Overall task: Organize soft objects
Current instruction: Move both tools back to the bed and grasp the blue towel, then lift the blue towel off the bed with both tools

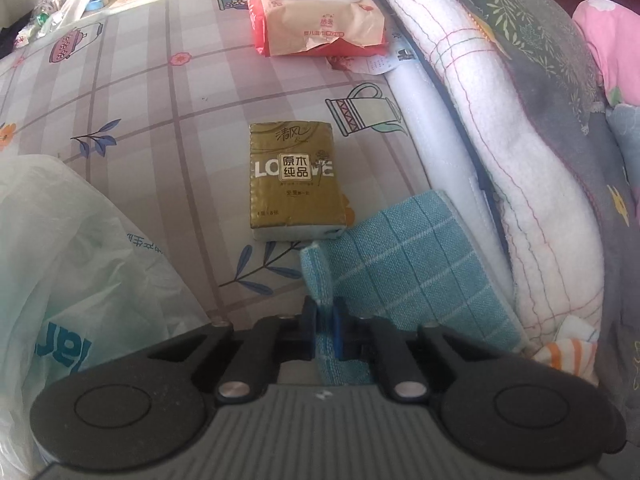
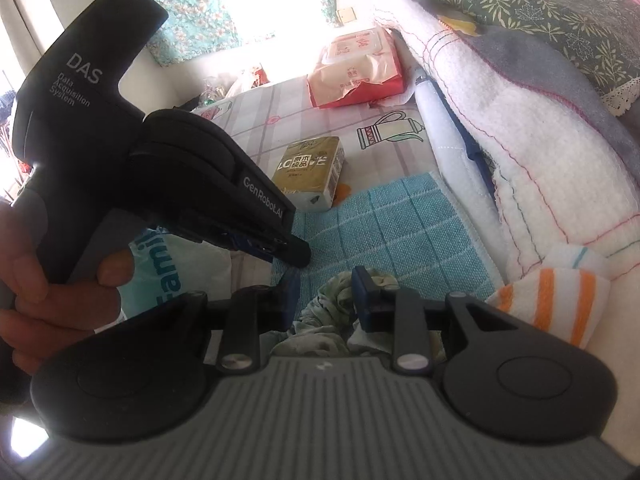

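The step in hand is judged to be the picking-up of cloths from the bed, whose checked sheet carries the things. The left tongs are clenched on the near edge of the blue checked cloth, which is pinched upright between the pads while the rest of it lies flat on the sheet, just beside the gold tissue pack and against the white blanket. The right tongs are closed on a crumpled pale green cloth, bunched between the pads at the near end of the blue cloth. A hand is seen gripping the left tool's handle. A red wipes pack lies farther up the bed, and a plastic bag at the left. For the next move, a lift is called for with both grips kept firm, so that neither cloth slips, and the two cloths drawn apart before being folded or laid with the other soft things.
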The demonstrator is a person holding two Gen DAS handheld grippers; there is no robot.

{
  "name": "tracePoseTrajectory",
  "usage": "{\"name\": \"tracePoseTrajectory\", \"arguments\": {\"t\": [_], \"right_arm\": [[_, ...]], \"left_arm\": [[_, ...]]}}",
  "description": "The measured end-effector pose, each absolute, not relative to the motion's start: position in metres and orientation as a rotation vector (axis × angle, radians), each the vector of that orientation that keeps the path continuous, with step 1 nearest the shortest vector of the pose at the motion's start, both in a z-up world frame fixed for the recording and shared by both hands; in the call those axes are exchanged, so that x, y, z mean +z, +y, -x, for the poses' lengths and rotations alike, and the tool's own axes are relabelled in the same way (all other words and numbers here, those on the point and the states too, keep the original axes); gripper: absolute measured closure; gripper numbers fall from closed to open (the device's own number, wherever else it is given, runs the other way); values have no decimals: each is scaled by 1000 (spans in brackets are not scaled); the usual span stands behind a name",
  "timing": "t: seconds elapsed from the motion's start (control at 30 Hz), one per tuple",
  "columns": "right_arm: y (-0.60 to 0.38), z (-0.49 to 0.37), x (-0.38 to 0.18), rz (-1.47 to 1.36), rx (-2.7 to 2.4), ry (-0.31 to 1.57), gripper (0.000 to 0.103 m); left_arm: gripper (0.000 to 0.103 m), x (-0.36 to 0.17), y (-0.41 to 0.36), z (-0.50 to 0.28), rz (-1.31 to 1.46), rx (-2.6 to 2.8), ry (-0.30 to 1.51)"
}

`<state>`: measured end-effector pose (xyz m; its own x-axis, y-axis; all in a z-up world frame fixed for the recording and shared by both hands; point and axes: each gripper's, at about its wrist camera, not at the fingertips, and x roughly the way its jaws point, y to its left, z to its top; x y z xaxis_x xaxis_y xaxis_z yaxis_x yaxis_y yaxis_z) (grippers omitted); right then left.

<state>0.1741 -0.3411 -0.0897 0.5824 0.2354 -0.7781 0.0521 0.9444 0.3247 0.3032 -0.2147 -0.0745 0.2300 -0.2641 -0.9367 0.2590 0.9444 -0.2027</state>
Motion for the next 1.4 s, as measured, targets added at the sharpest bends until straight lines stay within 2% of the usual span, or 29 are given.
{"name": "tracePoseTrajectory", "arguments": {"t": [0.53,0.9,1.03,1.2,1.3,1.4], "right_arm": [[-337,-163,-67,-314,28,918,74],[-371,-124,-16,-379,-66,762,73],[-382,-109,-9,-393,-87,739,72],[-381,-99,-16,-421,-69,757,71],[-373,-95,-22,-454,-2,750,71],[-356,-91,-27,-455,81,769,71]], "left_arm": [[96,38,-195,-245,25,-463,987],[96,102,-176,-181,56,-700,885],[96,83,-161,-185,146,-731,965],[96,9,-154,-213,105,-547,1182],[96,-14,-143,-221,102,-472,1218],[96,-16,-138,-222,107,-471,1216]]}}
